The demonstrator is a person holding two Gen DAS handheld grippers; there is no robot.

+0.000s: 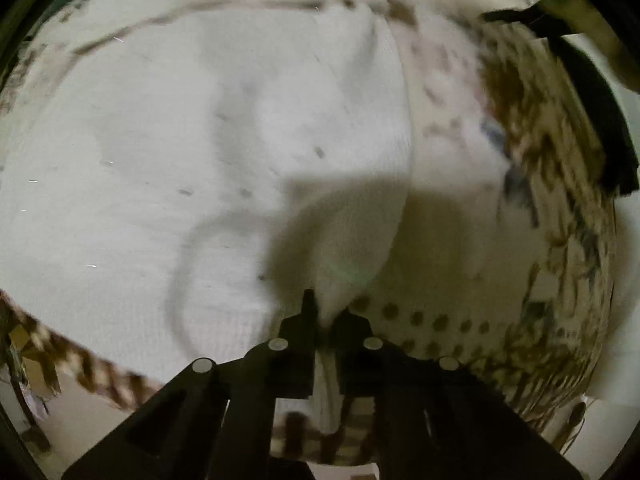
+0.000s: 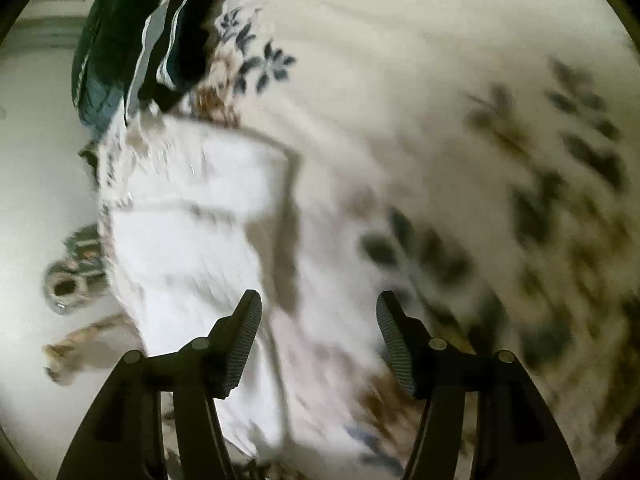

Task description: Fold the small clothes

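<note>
A small white knitted garment [image 1: 208, 168] lies spread on a flower-patterned bedsheet [image 1: 552, 184] and fills most of the left wrist view. My left gripper [image 1: 326, 320] is shut on a pinched corner of the white garment at its near edge. In the right wrist view the white garment [image 2: 192, 248] lies at the left, blurred by motion. My right gripper [image 2: 318, 316] is open and empty, hovering above the garment's right edge and the bedsheet [image 2: 460, 80].
A pile of dark green and black clothes with white stripes [image 2: 160, 40] lies at the far left of the bed; it also shows in the left wrist view [image 1: 580, 92]. Round objects [image 2: 72, 276] sit on the floor left of the bed.
</note>
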